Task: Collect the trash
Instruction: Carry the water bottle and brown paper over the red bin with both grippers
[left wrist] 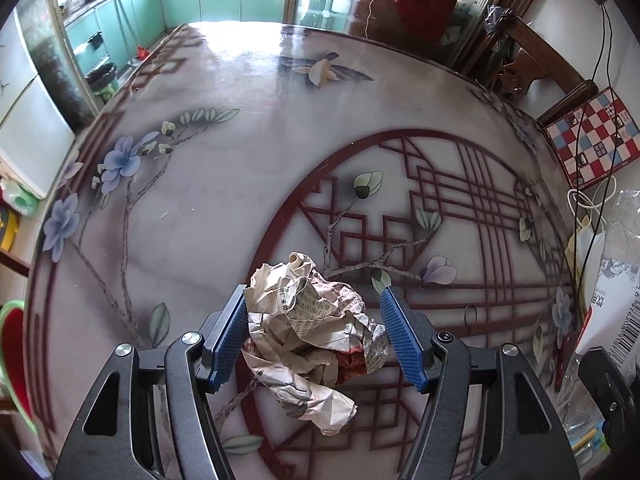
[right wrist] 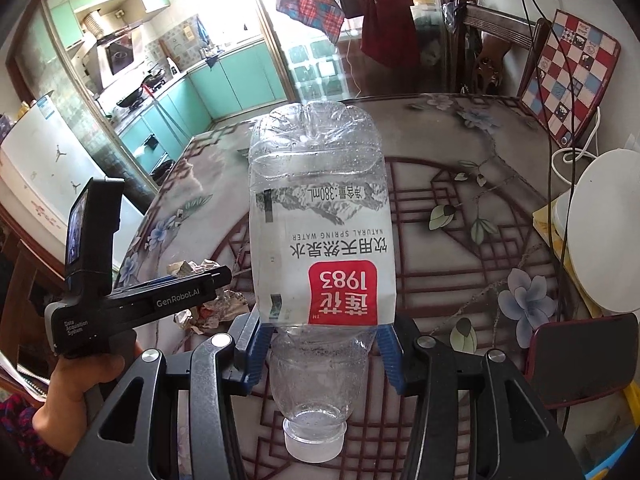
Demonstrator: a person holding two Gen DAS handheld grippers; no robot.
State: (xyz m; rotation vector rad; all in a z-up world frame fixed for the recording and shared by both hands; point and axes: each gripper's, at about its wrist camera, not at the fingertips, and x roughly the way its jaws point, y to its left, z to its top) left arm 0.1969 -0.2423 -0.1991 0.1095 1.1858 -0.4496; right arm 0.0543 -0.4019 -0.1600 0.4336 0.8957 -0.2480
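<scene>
A crumpled ball of printed paper (left wrist: 316, 328) lies on the glass-topped flower-pattern table (left wrist: 208, 208). My left gripper (left wrist: 313, 296) points steeply down and straddles it: the left blue pad (left wrist: 226, 340) rests against the paper and the right pad (left wrist: 402, 340) stands just beside it, without squeezing. In the right wrist view my right gripper (right wrist: 322, 324) is shut on a clear plastic water bottle (right wrist: 320, 216), held above the table with its white cap (right wrist: 314, 444) toward the camera. That view also shows the left gripper (right wrist: 180, 296), held by a hand, over the paper (right wrist: 216, 308).
A red checkered board (right wrist: 568, 76) leans at the table's far right, beside a dark wooden chair (left wrist: 536, 60). A round white object (right wrist: 608, 232), a red phone (right wrist: 580, 360) and cables (left wrist: 584, 200) crowd the right edge. A green-rimmed red basin (left wrist: 12, 352) is at the left.
</scene>
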